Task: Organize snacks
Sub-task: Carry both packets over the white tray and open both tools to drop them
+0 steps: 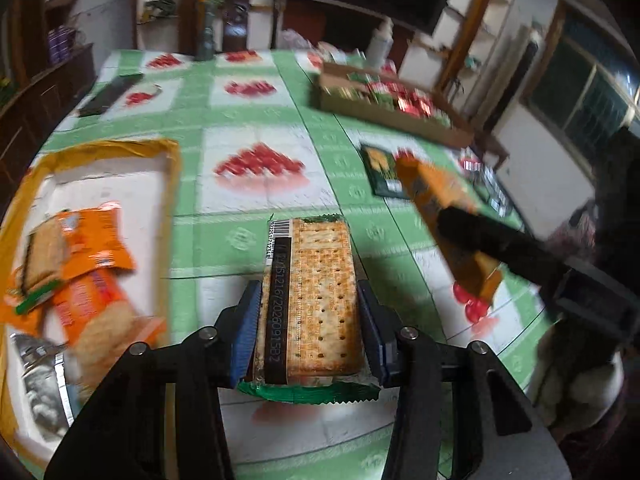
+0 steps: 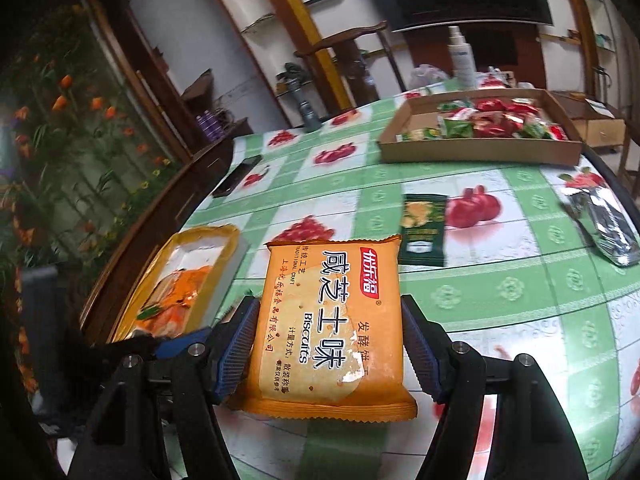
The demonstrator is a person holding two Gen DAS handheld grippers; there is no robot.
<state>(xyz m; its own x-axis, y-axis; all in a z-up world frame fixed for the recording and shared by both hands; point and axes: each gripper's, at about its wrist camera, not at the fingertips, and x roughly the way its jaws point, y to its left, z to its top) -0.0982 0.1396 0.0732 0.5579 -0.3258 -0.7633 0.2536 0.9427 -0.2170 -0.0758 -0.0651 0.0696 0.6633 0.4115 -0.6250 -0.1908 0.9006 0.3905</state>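
Observation:
My left gripper (image 1: 308, 296) is shut on a green-edged cracker packet (image 1: 316, 264), its blue pads pressing both long sides, held above the table. My right gripper (image 2: 330, 308) is shut on an orange biscuit packet (image 2: 332, 320) with printed lettering facing up. In the left wrist view that orange biscuit packet (image 1: 436, 192) hangs tilted at the right, with the right gripper's black finger (image 1: 480, 232) across it. A yellow-rimmed tray (image 1: 172, 168) at the left holds several orange packets (image 1: 92, 240); the same yellow-rimmed tray (image 2: 232, 236) lies left of my right gripper.
A cardboard tray (image 2: 480, 154) of red and green snacks stands at the far right of the green-checked tablecloth (image 2: 500, 300). A dark green packet (image 2: 424, 230) and a silver packet (image 2: 604, 224) lie loose. A black remote (image 2: 236, 176), a bottle (image 2: 462, 56) and chairs stand at the far side.

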